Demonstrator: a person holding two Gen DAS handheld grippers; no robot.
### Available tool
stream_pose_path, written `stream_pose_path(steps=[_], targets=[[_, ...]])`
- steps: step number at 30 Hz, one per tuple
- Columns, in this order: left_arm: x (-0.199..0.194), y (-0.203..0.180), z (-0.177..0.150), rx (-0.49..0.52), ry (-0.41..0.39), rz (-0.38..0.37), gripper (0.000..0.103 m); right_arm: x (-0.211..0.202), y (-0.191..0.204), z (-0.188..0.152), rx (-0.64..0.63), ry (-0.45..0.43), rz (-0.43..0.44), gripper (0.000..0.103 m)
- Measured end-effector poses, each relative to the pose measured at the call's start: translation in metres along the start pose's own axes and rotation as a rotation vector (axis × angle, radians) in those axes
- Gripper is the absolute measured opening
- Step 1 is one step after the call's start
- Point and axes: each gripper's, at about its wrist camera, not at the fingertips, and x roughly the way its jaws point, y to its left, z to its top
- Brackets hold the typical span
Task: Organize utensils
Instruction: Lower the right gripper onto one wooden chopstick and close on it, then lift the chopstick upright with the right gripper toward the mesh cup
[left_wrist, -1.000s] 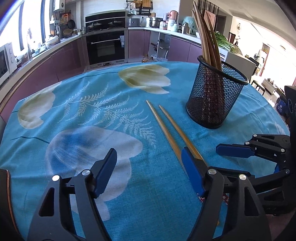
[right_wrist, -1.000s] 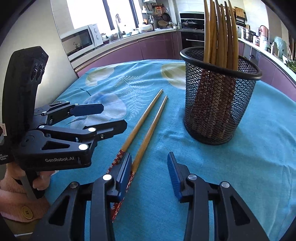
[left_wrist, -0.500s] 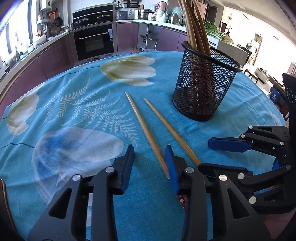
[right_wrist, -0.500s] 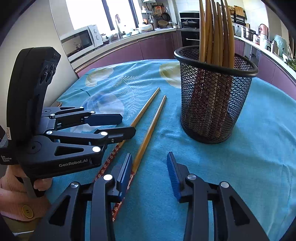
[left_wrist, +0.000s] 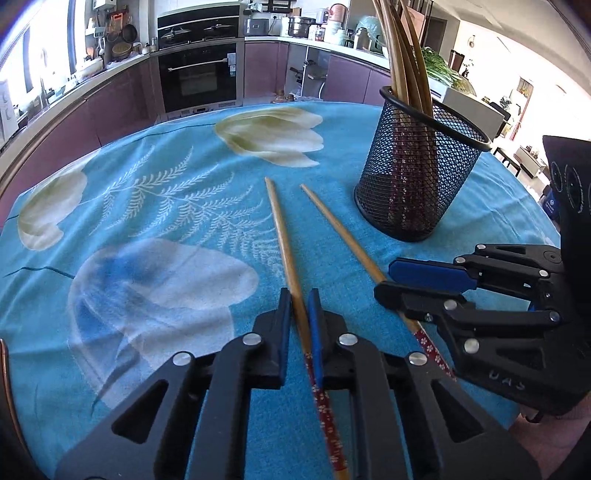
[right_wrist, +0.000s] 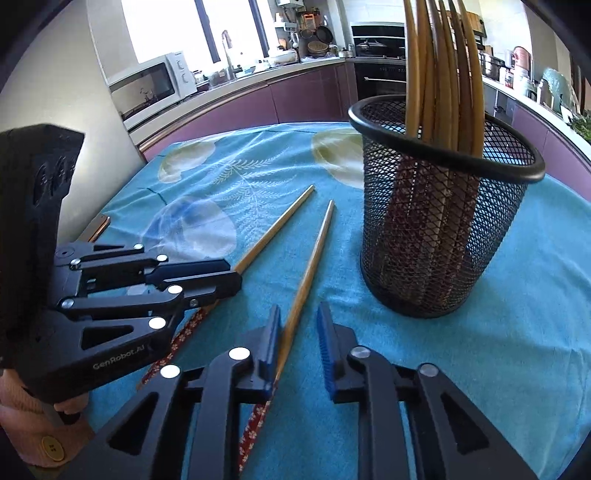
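Lying on the blue desk (left_wrist: 155, 206) beside the mesh holder (left_wrist: 417, 177), two chopsticks are being taken: the left tool (left_wrist: 300, 306) is clamping the left chopstick (left_wrist: 282, 236), while the right tool (right_wrist: 297, 325), jaws just closing, is still gapped around the right chopstick (right_wrist: 312, 258).

- Left gripper (left_wrist: 299, 306), jaws just closed, clamps one chopstick (left_wrist: 284, 240) on blue cloth (left_wrist: 147, 206).
- Right gripper (left_wrist: 384, 280) meets second chopstick (left_wrist: 340, 232) near mesh cup (left_wrist: 417, 177).
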Motion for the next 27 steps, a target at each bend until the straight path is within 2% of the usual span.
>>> stream_pose_path(steps=[1,8,15,18,27], targets=[[0.0,0.0,0.0,-0.001,0.0,0.0,0.009,0.0,-0.002,0.0,0.015,0.001,0.014,0.009],[-0.005,0.0,-0.005,-0.03,0.001,-0.003,0.008,-0.009,-0.017,-0.004,0.105,-0.021,0.063,0.005],[-0.011,-0.011,-0.013,-0.014,0.012,-0.021,0.008,-0.009,-0.011,-0.003,0.079,-0.004,0.091,0.005],[-0.01,-0.013,-0.01,0.003,0.005,-0.009,0.02,-0.007,-0.009,-0.004,0.064,0.007,0.076,0.006],[0.005,-0.018,0.005,0.047,0.011,0.004,0.022,0.001,-0.003,0.001,0.017,0.014,0.037,0.01]])
